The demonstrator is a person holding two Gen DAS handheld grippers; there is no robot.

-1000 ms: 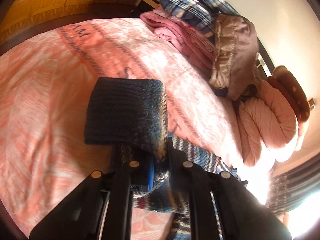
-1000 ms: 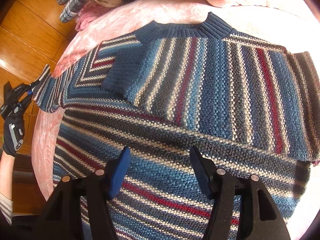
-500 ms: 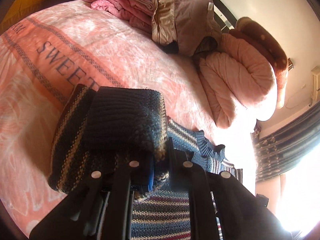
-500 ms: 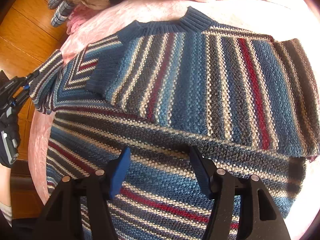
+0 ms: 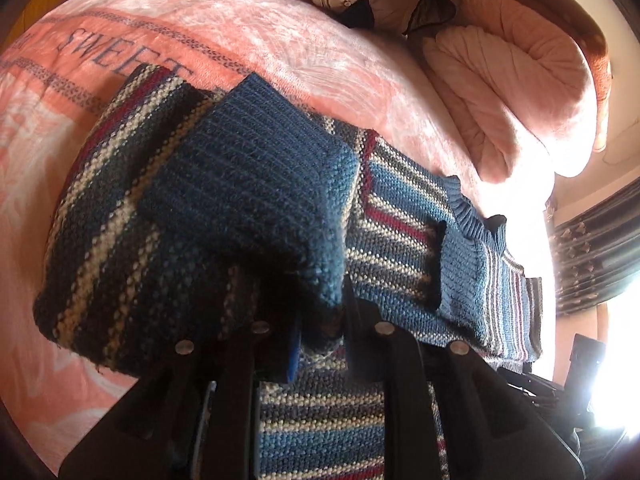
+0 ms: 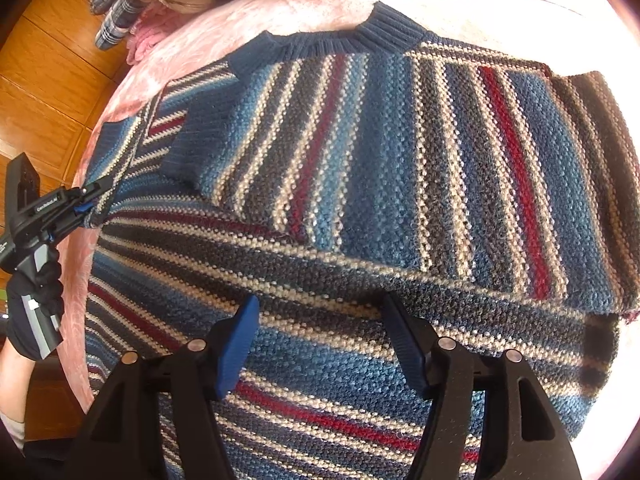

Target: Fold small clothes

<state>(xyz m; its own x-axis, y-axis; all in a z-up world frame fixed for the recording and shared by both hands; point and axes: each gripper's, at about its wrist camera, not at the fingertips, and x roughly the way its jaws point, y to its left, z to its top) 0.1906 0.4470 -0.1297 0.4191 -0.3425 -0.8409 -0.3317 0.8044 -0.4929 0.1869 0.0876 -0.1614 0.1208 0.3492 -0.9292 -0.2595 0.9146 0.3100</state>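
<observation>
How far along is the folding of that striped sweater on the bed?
About midway, by the look of it. One sleeve already lies folded across the striped sweater. The left gripper is shut on the other sleeve's ribbed cuff, held above the sweater's body. The right gripper hovers open over the sweater. Left: lay that sleeve down, then fold the body.

Left claw point(image 5: 320, 334) pinches the striped sweater's cuff point(image 5: 256, 184) above the bed point(image 5: 280, 48)

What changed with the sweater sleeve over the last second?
The left gripper, shut on the sleeve cuff, carried it in over the sweater towards the collar. The right gripper stayed open above the sweater, holding nothing. The other sleeve stayed folded across.
</observation>
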